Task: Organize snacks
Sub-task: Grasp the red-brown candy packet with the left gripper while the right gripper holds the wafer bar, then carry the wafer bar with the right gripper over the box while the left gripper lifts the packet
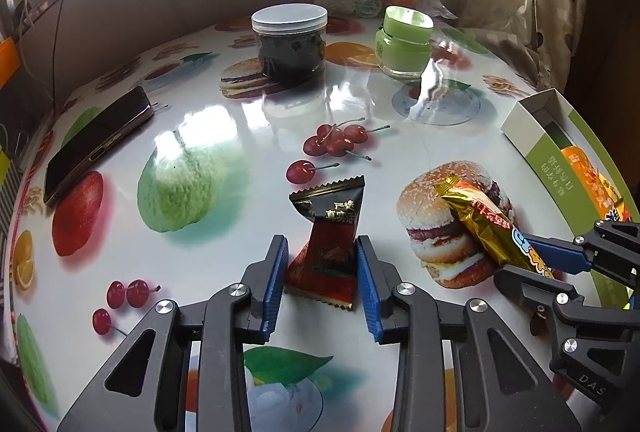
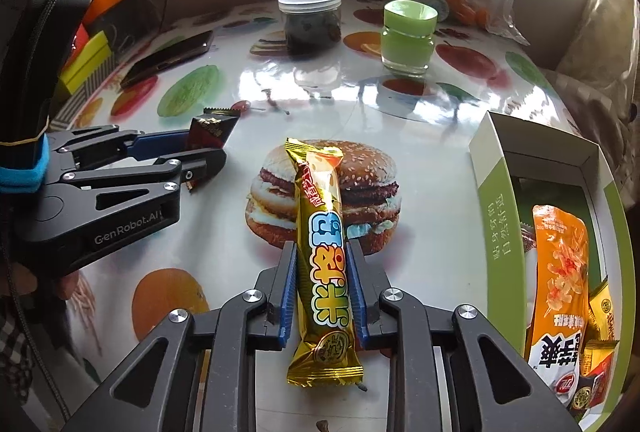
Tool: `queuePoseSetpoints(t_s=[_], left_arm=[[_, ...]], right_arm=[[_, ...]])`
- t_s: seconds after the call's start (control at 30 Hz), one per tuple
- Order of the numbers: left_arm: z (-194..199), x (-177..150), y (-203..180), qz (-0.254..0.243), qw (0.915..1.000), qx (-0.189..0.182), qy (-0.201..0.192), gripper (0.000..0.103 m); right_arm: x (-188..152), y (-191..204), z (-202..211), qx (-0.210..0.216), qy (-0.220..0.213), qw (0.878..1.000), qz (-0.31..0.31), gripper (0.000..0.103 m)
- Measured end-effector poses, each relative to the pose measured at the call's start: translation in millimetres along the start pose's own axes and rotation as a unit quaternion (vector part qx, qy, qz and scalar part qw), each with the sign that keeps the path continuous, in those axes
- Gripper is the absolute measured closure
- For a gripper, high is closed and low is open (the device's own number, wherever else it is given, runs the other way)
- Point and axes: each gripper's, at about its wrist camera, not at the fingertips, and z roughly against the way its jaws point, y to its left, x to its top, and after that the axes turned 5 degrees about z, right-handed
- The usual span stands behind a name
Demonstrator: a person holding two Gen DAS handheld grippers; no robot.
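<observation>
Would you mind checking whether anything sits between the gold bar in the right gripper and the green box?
Nothing visible does. The right gripper grips the gold bar, and only bare table lies between it and the open green box to its right.

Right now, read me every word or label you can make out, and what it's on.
"GenRobot.AI": left hand-held gripper, on its body.
"DAS": right hand-held gripper, cut off.
"严选", "真实": dark red snack packet.
Gold snack bar, orange packet, green box: Chinese print, not reliably readable.
</observation>
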Motion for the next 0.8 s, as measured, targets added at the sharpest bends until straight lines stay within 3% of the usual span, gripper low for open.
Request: queuePoseSetpoints(t_s=[0.07, 0.8], left_arm=[[2.1, -1.3, -0.2, 0.003, 1.0000, -0.001, -0.001, 0.074], [64.1, -23.8, -19.8, 0.026, 0.9984, -0.024, -0.043, 0.074]], right_arm=[[-2.0, -0.4, 1.1, -0.002, -0.004, 1.000, -0.003, 0.081], [-21.3, 13.1, 49.1, -0.018, -0.060, 0.998, -0.006, 0.081]])
